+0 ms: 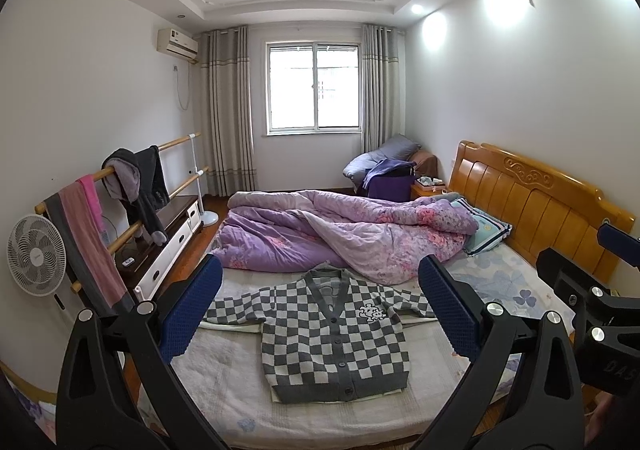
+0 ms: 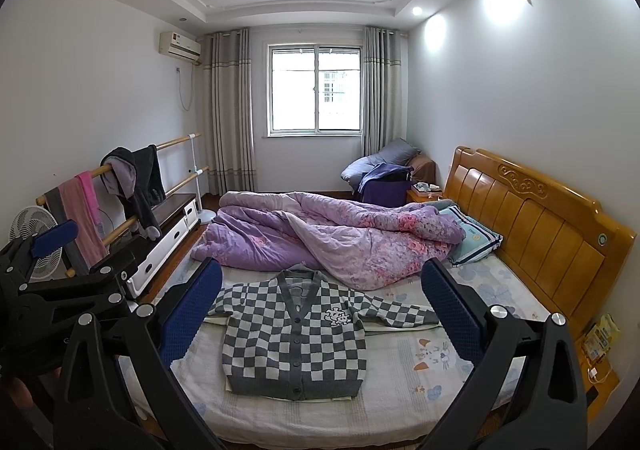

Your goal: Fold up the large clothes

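On the bed (image 1: pixel 224 390), the checkered cardigan (image 1: pixel 334 334) lies flat; both sleeve ends sit hidden behind gripper fingers. Left gripper (image 1: pixel 320 310) and right gripper (image 2: pixel 322 310) are spread wide, empty.

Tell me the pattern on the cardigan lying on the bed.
Grey-and-white checkerboard knit cardigan, buttoned grey placket; clearest in the right wrist view.

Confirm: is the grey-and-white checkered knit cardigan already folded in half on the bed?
No. The grey-and-white checkered knit cardigan lies flat and buttoned on the bed, both sleeves spread sideways.
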The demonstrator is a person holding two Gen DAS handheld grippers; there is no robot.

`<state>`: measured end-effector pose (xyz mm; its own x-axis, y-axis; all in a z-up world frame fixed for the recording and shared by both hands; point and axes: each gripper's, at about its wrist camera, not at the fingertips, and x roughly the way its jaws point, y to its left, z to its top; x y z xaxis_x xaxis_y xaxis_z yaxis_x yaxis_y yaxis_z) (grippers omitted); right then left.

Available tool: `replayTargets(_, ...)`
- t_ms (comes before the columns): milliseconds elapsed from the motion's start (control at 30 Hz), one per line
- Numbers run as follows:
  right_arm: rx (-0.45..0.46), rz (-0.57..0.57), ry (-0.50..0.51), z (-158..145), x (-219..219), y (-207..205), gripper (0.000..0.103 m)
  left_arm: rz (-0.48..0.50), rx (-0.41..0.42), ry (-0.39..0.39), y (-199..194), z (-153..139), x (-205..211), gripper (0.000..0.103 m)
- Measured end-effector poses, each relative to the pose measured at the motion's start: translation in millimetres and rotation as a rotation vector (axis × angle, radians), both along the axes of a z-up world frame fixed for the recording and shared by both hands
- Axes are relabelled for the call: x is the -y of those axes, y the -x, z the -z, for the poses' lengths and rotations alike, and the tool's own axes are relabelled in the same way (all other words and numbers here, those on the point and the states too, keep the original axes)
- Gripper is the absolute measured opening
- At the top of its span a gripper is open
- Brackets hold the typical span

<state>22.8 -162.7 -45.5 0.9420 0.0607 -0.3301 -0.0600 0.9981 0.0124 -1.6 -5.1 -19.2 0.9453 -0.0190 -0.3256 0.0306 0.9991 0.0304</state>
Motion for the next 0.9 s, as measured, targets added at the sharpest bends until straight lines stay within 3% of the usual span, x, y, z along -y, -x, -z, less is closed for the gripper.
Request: replayTargets(900, -0.004, 0.001, 0.005, -0.1, -2.0, -1.3, 0.096, 0.003, -0.003, 0.001, -4.7, 2.2, 2.8, 0.098)
